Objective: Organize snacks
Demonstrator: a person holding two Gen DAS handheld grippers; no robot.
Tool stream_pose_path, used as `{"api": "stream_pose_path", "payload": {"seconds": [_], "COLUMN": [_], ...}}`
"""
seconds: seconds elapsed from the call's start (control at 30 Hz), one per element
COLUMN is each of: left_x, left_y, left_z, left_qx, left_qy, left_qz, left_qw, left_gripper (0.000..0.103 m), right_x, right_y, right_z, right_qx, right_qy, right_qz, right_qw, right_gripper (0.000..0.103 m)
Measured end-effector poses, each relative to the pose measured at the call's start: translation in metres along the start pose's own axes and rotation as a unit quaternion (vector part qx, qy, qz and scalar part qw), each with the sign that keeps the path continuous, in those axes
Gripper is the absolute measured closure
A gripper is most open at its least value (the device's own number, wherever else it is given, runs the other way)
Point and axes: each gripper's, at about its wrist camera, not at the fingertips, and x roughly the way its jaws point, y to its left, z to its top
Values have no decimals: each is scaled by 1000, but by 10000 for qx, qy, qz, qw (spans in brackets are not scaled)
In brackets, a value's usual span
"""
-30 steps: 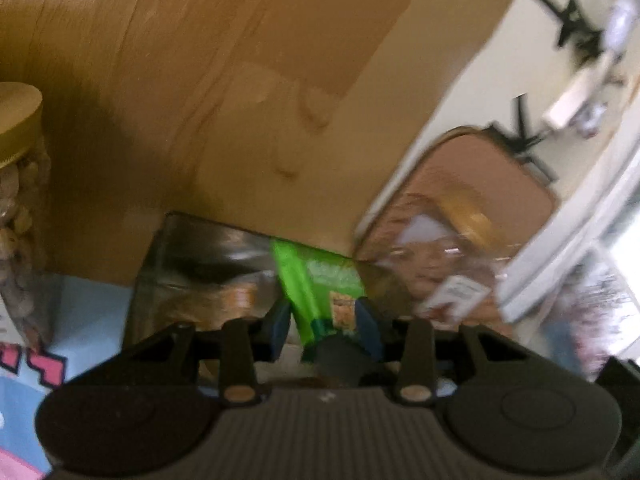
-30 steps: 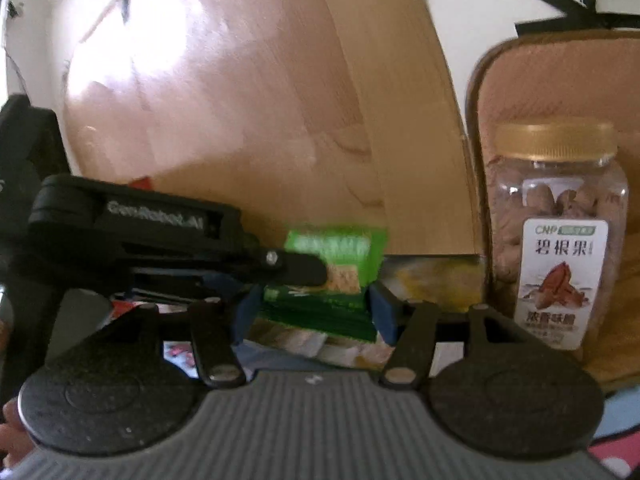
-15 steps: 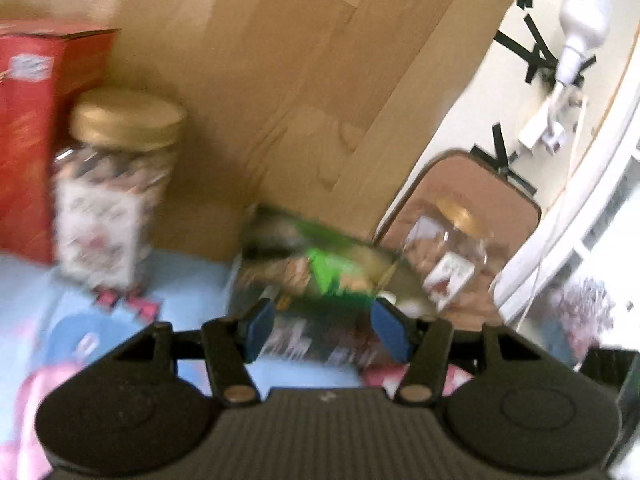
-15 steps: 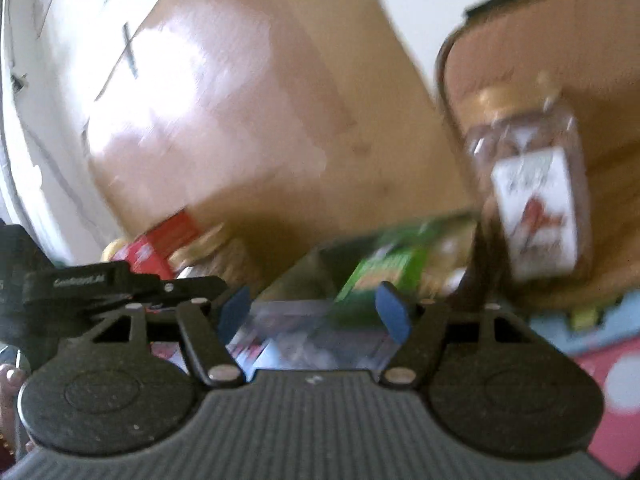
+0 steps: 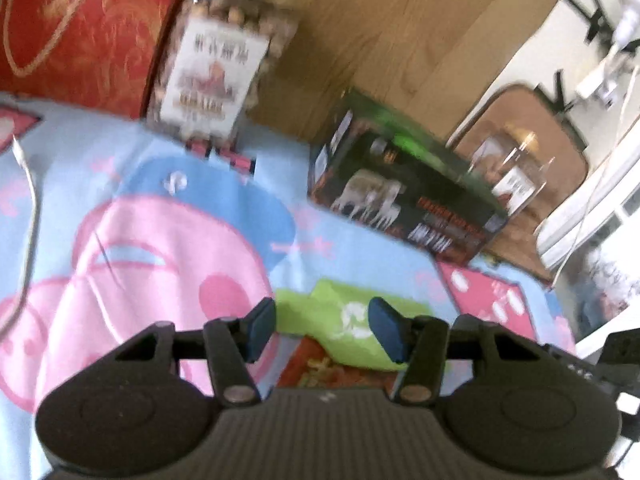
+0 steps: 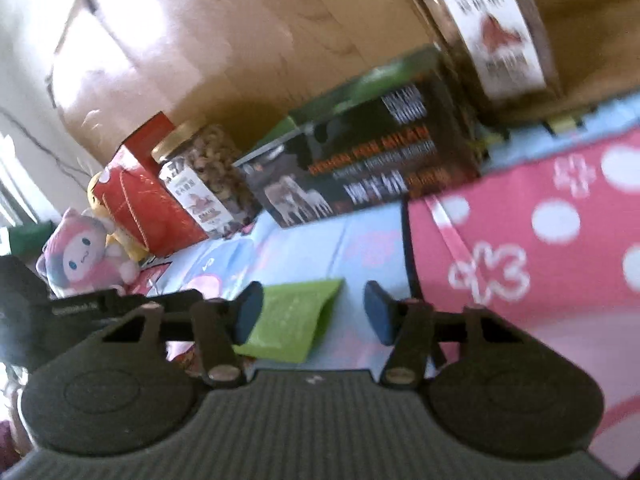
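A lime-green snack packet (image 5: 340, 316) lies flat on the cartoon blanket, its lower end orange-red. My left gripper (image 5: 325, 330) hovers over it with jaws closing; the packet shows in the gap, and the pads do not press it. In the right wrist view the same packet (image 6: 294, 320) sits by the left finger of my right gripper (image 6: 313, 316), whose jaws are also closing without touching it. A black snack box (image 5: 404, 204) with green packets inside stands further back, also seen as the black box (image 6: 360, 160).
A nut jar (image 5: 216, 72) and a red box (image 5: 80, 28) stand left of the black box against a wooden board. Another nut jar (image 6: 492, 28) stands on the right. A plush toy (image 6: 80, 248) lies far left. A white cable (image 5: 28, 208) crosses the blanket (image 5: 160, 216).
Both grippers pulled back from the black box and tipped down toward the blanket. The left gripper let go of the green packet it held at the box. A lime packet now lies under the fingers.
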Motion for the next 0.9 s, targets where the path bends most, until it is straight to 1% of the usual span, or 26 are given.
{"api": "stream_pose_path", "payload": {"seconds": [0.07,0.1,0.13,0.2,0.23,0.27,0.3,0.33,0.37,0.4,0.43,0.5,0.53,0.57,0.6,0.63,0.67,0.73,0.8,0.9], "left_x": [1,2,2,4,4,4,4,4,4,3,2,1,0,0,-1,-2,-3,-5,-9,-22], "left_y": [-7,-12,-17,-24,-27,-28,-29,-28,-26,-24,-22,-20,-20,-20,-20,-23,-25,-25,-23,-22], "left_z": [-5,-7,-10,-14,-16,-17,-18,-18,-17,-16,-15,-15,-15,-15,-17,-19,-21,-23,-25,-31], "left_qx": [259,421,613,882,983,1049,1065,1040,971,900,847,796,765,705,641,667,721,720,627,560], "left_qy": [-48,-62,-83,-120,-138,-155,-174,-186,-184,-179,-175,-168,-133,-48,23,-6,-20,-18,20,40], "left_qz": [112,209,327,483,551,592,596,563,514,463,418,375,275,67,-43,19,60,55,-45,-234], "left_qw": [9996,9989,9975,9949,9935,9926,9924,9928,9938,9947,9954,9960,9966,9975,9979,9978,9974,9974,9980,9981], "left_gripper": [53,53,53,53,52,52,52,52,52,52,52,52,52,50,48,48,48,48,48,48], "right_x": [1,3,8,10,8,3,-1,-3,-3,-3,-2,3,1,-1,-3,-4,-6,-11,-20,-33], "right_y": [-1,1,2,3,0,-5,-12,-18,-22,-22,-19,-13,-10,-7,-3,0,2,7,5,14], "right_z": [-4,-6,-7,-7,-7,-6,-5,-4,-4,-5,-6,-11,-13,-15,-16,-19,-21,-30,-39,-54], "right_qx": [217,344,510,677,791,1010,1303,1527,1689,1684,1595,1432,1357,1263,1204,1192,1194,1153,1152,1009], "right_qy": [67,142,196,63,-23,-144,-259,-293,-309,-308,-274,-27,-4,27,31,63,76,128,174,258], "right_qz": [172,294,420,428,546,821,1224,1550,1836,1846,1735,1462,1367,1312,1302,1350,1362,1252,1216,1368], "right_qw": [9996,9989,9976,9968,9954,9914,9836,9756,9679,9678,9714,9788,9813,9833,9841,9836,9834,9853,9857,9851], "right_gripper": [54,58,58,57,57,57,57,60,60,60,60,60,60,60,65,73,75,87,92,92]}}
